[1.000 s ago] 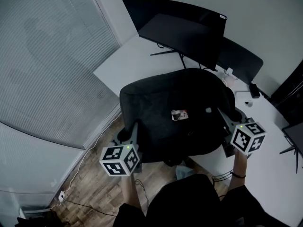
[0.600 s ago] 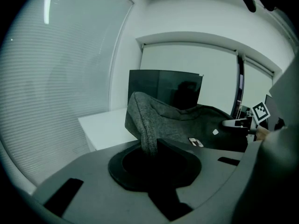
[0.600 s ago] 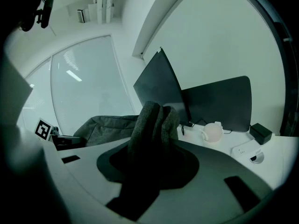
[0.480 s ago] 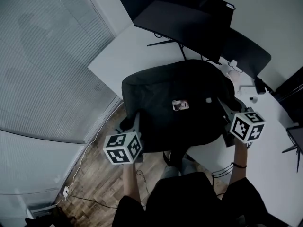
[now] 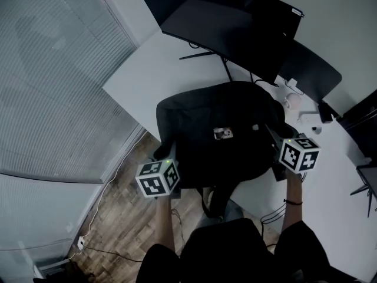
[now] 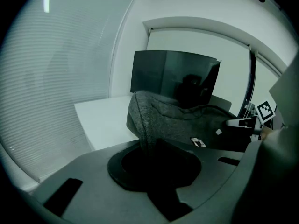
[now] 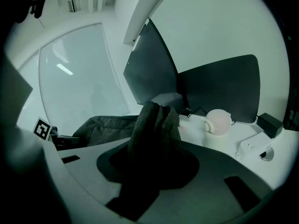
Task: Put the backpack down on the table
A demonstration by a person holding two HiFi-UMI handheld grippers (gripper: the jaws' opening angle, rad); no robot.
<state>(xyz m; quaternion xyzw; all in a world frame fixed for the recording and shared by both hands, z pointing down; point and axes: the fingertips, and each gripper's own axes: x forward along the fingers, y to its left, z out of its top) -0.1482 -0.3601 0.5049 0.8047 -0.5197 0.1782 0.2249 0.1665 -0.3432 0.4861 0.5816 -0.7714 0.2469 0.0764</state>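
Note:
A dark grey backpack (image 5: 221,134) lies flat between my two grippers, over the near corner of the white table (image 5: 147,69). Its near edge overhangs the table and a strap (image 5: 213,198) dangles below. A small label (image 5: 222,134) shows on top. My left gripper (image 5: 167,156) is shut on a fold of the backpack's left side (image 6: 154,120). My right gripper (image 5: 273,136) is shut on a bunched fold of its right side (image 7: 154,122). Whether the backpack rests on the table I cannot tell.
Two dark monitors (image 5: 230,16) (image 5: 309,69) stand at the back of the table. A white mug (image 7: 217,122) and a white power strip (image 7: 254,146) sit to the backpack's right. Window blinds (image 5: 53,87) fill the left; wooden floor (image 5: 123,211) with a cable lies below.
Both grippers have carried the backpack further over the table and lower. More of the backpack now lies above the tabletop, and both grips are unchanged.

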